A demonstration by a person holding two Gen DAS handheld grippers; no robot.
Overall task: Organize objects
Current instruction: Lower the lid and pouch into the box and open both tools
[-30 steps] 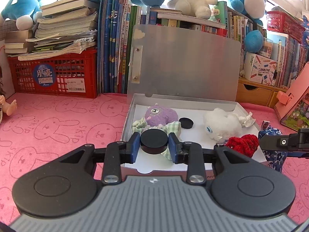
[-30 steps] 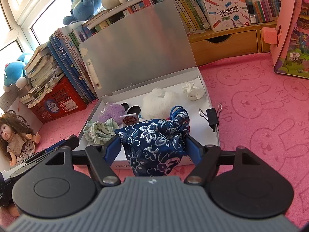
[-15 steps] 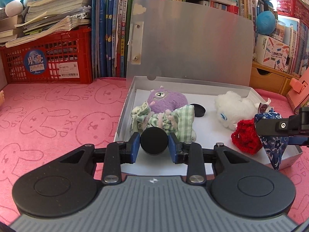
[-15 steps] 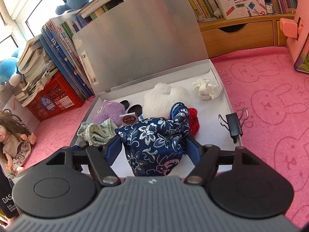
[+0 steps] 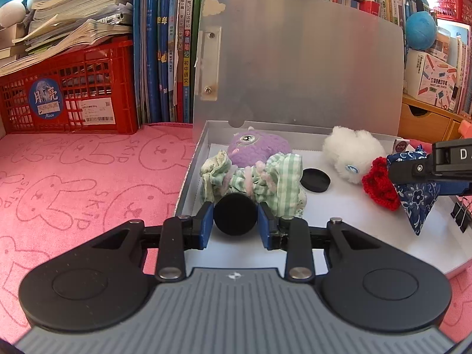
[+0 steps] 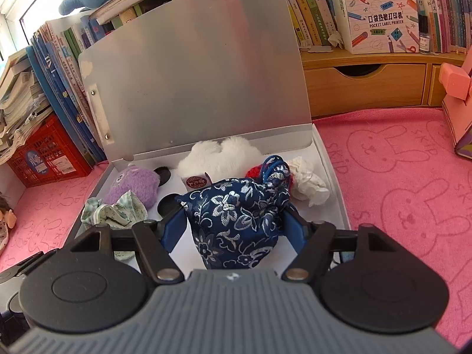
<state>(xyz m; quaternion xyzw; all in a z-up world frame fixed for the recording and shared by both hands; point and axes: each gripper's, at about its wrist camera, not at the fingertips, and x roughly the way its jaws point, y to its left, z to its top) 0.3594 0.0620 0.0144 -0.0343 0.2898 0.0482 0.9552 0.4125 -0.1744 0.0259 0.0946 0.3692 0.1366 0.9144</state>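
My left gripper (image 5: 235, 219) is shut on a black round disc (image 5: 235, 217) and holds it over the near left part of the open white box (image 5: 188, 177). My right gripper (image 6: 233, 230) is shut on a blue floral cloth pouch (image 6: 236, 221), held over the box's right half; the pouch also shows in the left wrist view (image 5: 416, 197). Inside the box lie a purple plush (image 5: 256, 147), a green checked cloth (image 5: 259, 180), a second black disc (image 5: 315, 180), a white plush (image 5: 351, 150) and a red knitted piece (image 5: 379, 185).
The box's grey lid (image 5: 298, 67) stands open against upright books (image 5: 165, 44). A red crate (image 5: 67, 94) with stacked books is at the left. A black binder clip (image 5: 460, 215) lies in the box's right side. A wooden drawer unit (image 6: 365, 85) stands behind on the pink mat (image 6: 398, 183).
Both grippers have moved forward over the box, each still holding its object. The pouch now hangs above the box floor near the red knitted piece.
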